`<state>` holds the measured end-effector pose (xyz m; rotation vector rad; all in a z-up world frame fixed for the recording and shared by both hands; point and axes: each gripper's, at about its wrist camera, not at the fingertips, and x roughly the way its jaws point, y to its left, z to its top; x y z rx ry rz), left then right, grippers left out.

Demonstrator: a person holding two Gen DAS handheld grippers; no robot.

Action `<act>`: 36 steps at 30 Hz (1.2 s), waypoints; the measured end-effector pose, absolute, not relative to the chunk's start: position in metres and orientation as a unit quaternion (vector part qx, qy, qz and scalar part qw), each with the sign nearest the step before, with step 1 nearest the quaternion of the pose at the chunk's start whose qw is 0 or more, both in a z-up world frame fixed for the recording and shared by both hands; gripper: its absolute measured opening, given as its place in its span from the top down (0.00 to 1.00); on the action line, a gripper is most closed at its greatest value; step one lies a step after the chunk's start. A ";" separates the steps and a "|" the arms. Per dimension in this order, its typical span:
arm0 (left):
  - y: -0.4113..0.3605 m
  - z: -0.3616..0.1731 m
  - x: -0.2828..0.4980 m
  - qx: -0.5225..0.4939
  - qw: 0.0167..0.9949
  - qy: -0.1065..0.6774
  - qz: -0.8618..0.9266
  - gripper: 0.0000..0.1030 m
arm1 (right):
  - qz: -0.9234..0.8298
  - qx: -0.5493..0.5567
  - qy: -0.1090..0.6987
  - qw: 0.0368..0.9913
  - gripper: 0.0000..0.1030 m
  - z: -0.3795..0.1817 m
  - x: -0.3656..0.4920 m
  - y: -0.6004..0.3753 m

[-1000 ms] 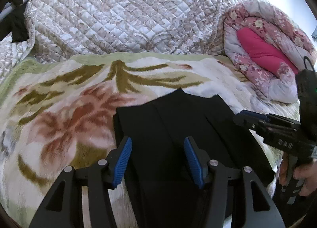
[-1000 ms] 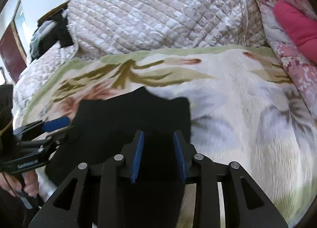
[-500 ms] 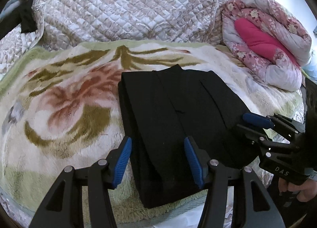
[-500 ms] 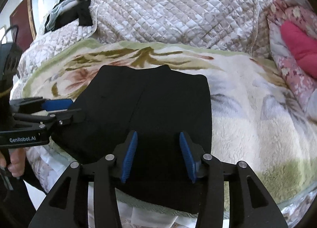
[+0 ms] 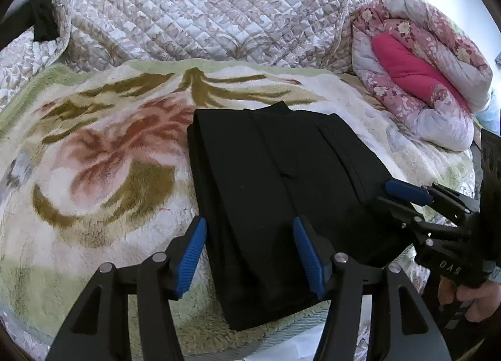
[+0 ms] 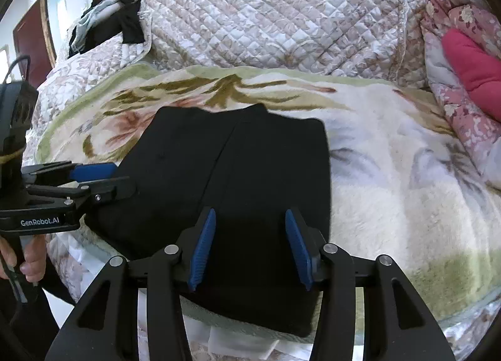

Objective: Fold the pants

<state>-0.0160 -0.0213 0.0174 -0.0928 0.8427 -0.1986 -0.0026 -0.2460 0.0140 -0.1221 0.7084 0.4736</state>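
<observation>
From the left wrist view, the black pants [image 5: 281,191] lie folded into a thick rectangular stack on the fleecy flowered blanket [image 5: 103,173] that covers the bed, with the near end of the stack reaching the blanket's front edge. The left hand-held gripper [image 5: 250,254] hangs over that near end with its blue-padded fingers spread wide; nothing sits between them, and the cloth shows below the gap. On the right side of this view the right hand-held gripper [image 5: 404,198] points in toward the pants' right edge, its fingers parted and empty, with the person's hand [image 5: 463,295] wrapped around its handle. Behind the blanket a quilted coverlet [image 5: 200,13] is heaped up, and a rolled floral comforter [image 5: 419,79] with a pink lining lies at the far right.

From the right wrist view, the pants [image 6: 238,179] show as one dark, flat bundle, with a seam line running down the middle. The right hand-held gripper [image 6: 250,245] hovers above the near right part of the bundle, fingers spread, gripping nothing. At the left edge the left hand-held gripper [image 6: 94,179] reaches in beside the pants' left side, held in a hand [image 6: 28,254]. A pile of dark clothes [image 6: 106,22] sits at the far left, beyond the coverlet [image 6: 281,16].
</observation>
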 end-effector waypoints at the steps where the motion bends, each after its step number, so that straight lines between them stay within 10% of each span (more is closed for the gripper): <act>1: -0.019 0.018 -0.015 -0.045 0.907 0.407 -0.097 0.40 | 0.225 -0.055 0.342 0.911 0.54 0.017 -0.001 -0.248; 36: 0.014 -0.003 0.006 -0.219 0.874 0.410 -0.142 0.40 | 0.270 0.196 0.434 0.837 0.54 -0.008 0.050 -0.300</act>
